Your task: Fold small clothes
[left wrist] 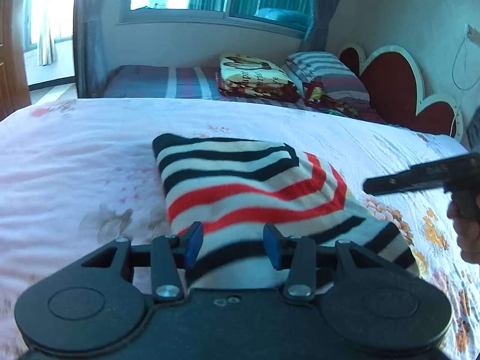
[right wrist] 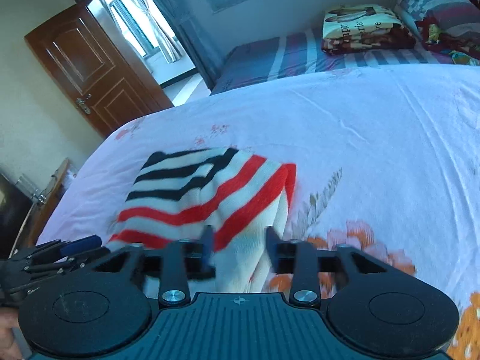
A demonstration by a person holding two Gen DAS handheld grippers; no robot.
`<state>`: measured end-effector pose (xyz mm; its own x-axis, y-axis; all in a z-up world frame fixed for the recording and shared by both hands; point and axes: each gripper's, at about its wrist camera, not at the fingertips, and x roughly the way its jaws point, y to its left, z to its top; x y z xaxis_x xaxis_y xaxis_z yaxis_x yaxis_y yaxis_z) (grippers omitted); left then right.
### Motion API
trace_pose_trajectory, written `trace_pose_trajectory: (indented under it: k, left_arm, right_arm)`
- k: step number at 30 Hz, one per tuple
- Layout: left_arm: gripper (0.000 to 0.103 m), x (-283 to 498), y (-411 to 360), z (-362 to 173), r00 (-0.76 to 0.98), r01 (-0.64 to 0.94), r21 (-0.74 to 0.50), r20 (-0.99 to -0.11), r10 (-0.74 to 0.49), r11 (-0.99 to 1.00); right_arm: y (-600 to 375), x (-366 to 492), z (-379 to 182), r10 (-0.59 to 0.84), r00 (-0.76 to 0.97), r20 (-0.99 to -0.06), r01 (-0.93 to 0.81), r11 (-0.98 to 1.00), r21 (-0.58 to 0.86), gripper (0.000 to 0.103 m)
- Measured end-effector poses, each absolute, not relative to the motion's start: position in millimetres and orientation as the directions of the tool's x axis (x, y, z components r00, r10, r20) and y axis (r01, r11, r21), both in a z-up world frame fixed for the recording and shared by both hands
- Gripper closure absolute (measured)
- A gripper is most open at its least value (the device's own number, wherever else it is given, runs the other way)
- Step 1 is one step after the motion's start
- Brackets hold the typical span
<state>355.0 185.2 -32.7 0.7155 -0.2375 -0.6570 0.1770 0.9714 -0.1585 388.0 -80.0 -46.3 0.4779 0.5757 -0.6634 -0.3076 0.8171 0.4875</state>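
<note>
On floral bedsheet (left wrist: 90, 156), striped garment (left wrist: 240, 186), near edge hidden, blurred

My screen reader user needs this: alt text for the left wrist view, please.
The open left gripper straddles the near edge of a folded striped garment on a floral bedsheet. The right gripper enters from the right.

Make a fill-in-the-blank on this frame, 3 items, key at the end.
1. The striped garment lies on a floral ____.
2. Besides black and white, the garment has ____ stripes.
3. Both the left gripper and the right gripper have their jaws ____, with cloth between them.

Missing words: bedsheet; red; open
</note>
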Motion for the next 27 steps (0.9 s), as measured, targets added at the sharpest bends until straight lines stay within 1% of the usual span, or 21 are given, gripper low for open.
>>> trace_pose_trajectory:
  k: [4, 6, 8, 9, 10, 15, 18, 22, 24, 27]
  left_arm:
    - [0.061, 331.3, 192.4, -37.2, 0.716, 0.151, -0.186, -0.657, -0.237, 0.971]
    - [0.06, 323.6, 196.1, -44.2, 0.709, 0.132, -0.212, -0.662, -0.242, 0.968]
    - [0.055, 322.3, 198.1, -50.7, 0.705, 0.105, -0.233, -0.668, -0.238, 0.967]
    - [0.055, 323.1, 198.8, -51.9, 0.704, 0.095, -0.242, -0.669, -0.237, 0.966]
    - [0.054, 323.6, 199.3, -52.5, 0.704, 0.089, -0.245, -0.67, -0.235, 0.966]
    - [0.054, 322.7, 191.9, -54.6, 0.676, 0.1, -0.215, -0.702, -0.225, 0.972]
    - [0.053, 322.2, 191.4, -62.2, 0.659, 0.1, -0.211, -0.718, -0.224, 0.972]
    - [0.047, 322.4, 196.6, -72.5, 0.652, 0.073, -0.248, -0.721, -0.235, 0.966]
    - [0.044, 320.6, 196.1, -74.5, 0.651, 0.067, -0.243, -0.724, -0.227, 0.968]
    - [0.043, 315.9, 193.3, -74.8, 0.647, 0.069, -0.223, -0.732, -0.214, 0.972]
  right_arm:
    - [-94.4, 354.9, -44.6, 0.623, 0.442, -0.645, -0.291, 0.78, 0.554, 0.056]
    - [-92.2, 345.4, -51.1, 0.634, 0.412, -0.654, -0.286, 0.772, 0.568, 0.056]
    - [-84.5, 342.1, -59.4, 0.631, 0.392, -0.669, -0.292, 0.775, 0.56, 0.056]
    - [-81.0, 342.2, -64.2, 0.63, 0.385, -0.675, -0.285, 0.777, 0.562, 0.063]
    - [-79.0, 341.4, -67.5, 0.633, 0.387, -0.671, -0.288, 0.774, 0.564, 0.076]
    - [-82.6, 324.7, -77.6, 0.59, 0.421, -0.689, -0.284, 0.807, 0.518, 0.084]
    - [-85.7, 319.6, -84.4, 0.586, 0.432, -0.686, -0.267, 0.81, 0.523, 0.085]
    - [-84.6, 317.2, -88.4, 0.57, 0.455, -0.684, -0.267, 0.82, 0.506, 0.085]
    - [-84.4, 315.7, -88.1, 0.565, 0.458, -0.687, -0.263, 0.824, 0.502, 0.085]
    - [-85.3, 316.2, -89.9, 0.561, 0.454, -0.693, -0.249, 0.826, 0.506, 0.082]
